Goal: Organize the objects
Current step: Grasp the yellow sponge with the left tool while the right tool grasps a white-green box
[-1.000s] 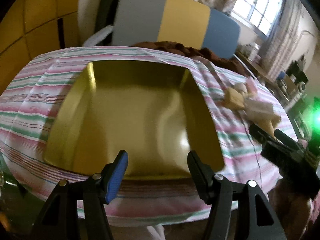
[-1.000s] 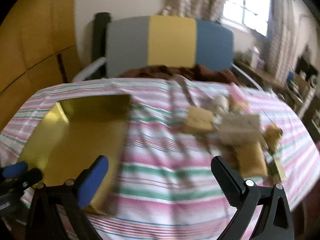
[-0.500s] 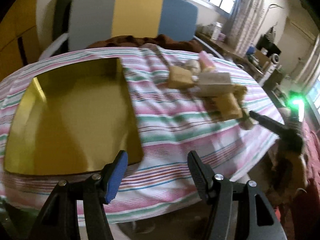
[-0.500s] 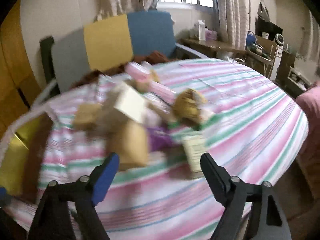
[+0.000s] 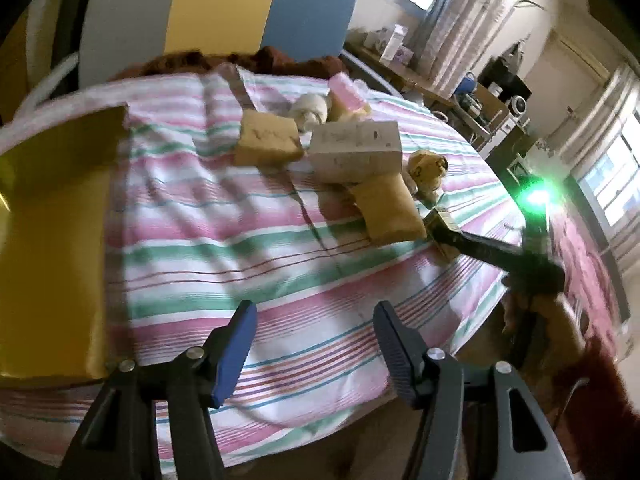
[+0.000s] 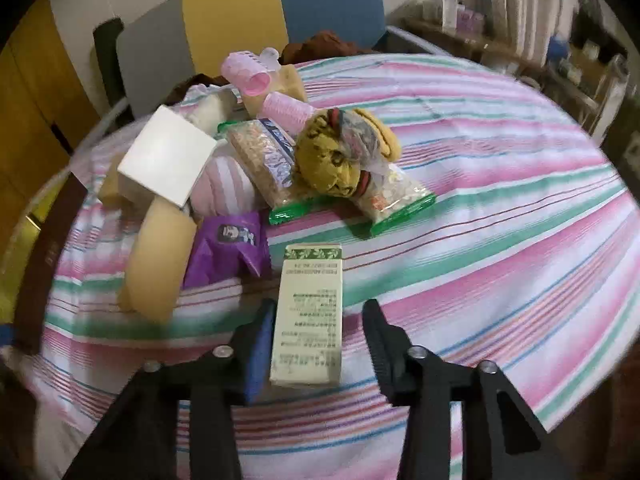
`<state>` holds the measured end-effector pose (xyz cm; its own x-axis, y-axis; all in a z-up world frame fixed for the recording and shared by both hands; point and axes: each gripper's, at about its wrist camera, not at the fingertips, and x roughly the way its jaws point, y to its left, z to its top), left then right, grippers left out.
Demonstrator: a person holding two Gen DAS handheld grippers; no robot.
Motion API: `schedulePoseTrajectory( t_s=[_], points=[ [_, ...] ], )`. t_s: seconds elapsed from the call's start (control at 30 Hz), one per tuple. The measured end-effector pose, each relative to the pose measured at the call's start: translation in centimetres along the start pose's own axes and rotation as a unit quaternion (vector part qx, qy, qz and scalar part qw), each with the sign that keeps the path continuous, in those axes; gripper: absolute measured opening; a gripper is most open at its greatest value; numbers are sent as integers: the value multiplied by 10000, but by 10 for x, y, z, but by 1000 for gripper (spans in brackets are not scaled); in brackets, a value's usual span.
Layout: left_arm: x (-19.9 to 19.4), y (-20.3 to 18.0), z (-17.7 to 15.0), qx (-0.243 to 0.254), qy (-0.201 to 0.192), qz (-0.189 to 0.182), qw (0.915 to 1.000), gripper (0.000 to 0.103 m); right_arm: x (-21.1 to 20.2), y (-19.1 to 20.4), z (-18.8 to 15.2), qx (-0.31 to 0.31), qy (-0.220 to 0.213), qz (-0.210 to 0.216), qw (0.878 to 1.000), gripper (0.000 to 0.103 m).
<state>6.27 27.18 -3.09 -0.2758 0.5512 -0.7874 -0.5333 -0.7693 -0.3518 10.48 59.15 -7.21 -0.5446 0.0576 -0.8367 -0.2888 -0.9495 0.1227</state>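
A pile of small goods lies on the striped tablecloth (image 6: 480,208): a white box (image 6: 168,160), tan sponges (image 6: 160,256), a purple packet (image 6: 228,248), snack bags (image 6: 264,160), a yellow plush (image 6: 336,156) and pink rollers (image 6: 248,70). A pale green printed box (image 6: 310,312) lies in front of the pile. My right gripper (image 6: 319,304) straddles it with its jaws closing; a gap still shows at the right pad. My left gripper (image 5: 313,308) hovers over bare cloth, its jaws narrowing slightly with nothing between them. The gold tray (image 5: 48,220) sits at the left.
A chair back (image 5: 224,4) in grey, yellow and blue stands behind the table with a brown cloth on its seat. The right gripper (image 5: 440,232) and the hand holding it show at the table's right edge. Shelves and windows fill the far right.
Both views swung right, from the gold tray toward the pile. The right gripper came down over the pale green box and its jaws narrowed from wide open to near the box's sides.
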Motion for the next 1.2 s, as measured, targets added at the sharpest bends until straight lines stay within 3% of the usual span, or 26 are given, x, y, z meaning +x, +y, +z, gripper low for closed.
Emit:
schedulePoseTrajectory(
  t_s=[0.13, 0.2, 0.33, 0.5, 0.53, 0.7, 0.8, 0.83, 0.9, 1.2],
  points=[
    [30, -16, 13, -99, 295, -365, 9988, 61, 2, -5, -10, -235, -174, -2, 9996, 31],
    [43, -28, 21, -26, 352, -306, 9989, 63, 1, -4, -12, -191, -190, -11, 9996, 31],
    [65, -55, 38, 217, 304, -236, 9990, 85, 1, 0, -14, -230, -167, -34, 9996, 31],
    [92, -71, 62, 264, 31, -301, 9992, 91, 3, -7, -12, 56, -180, 122, 9997, 31],
    [101, -74, 67, 338, 5, -327, 9989, 102, 3, -7, -13, 72, -176, 133, 9997, 31],
    [126, -77, 76, 601, 106, 22, 9981, 103, 4, -6, -14, 59, -200, 89, 9997, 31],
    [129, -74, 76, 690, 97, 66, 9976, 93, 4, -2, -15, -31, -222, 0, 9997, 31],
    [130, -72, 74, 753, 79, 92, 9971, 81, 5, -2, -14, -60, -225, -23, 9997, 31],
    [133, -69, 71, 743, 190, -236, 9968, 66, 6, 0, -15, -121, -248, -91, 9996, 31],
    [116, -42, 47, 484, 135, -998, 9937, 54, 9, 1, -18, -224, -526, -135, 9983, 31]
  ],
)
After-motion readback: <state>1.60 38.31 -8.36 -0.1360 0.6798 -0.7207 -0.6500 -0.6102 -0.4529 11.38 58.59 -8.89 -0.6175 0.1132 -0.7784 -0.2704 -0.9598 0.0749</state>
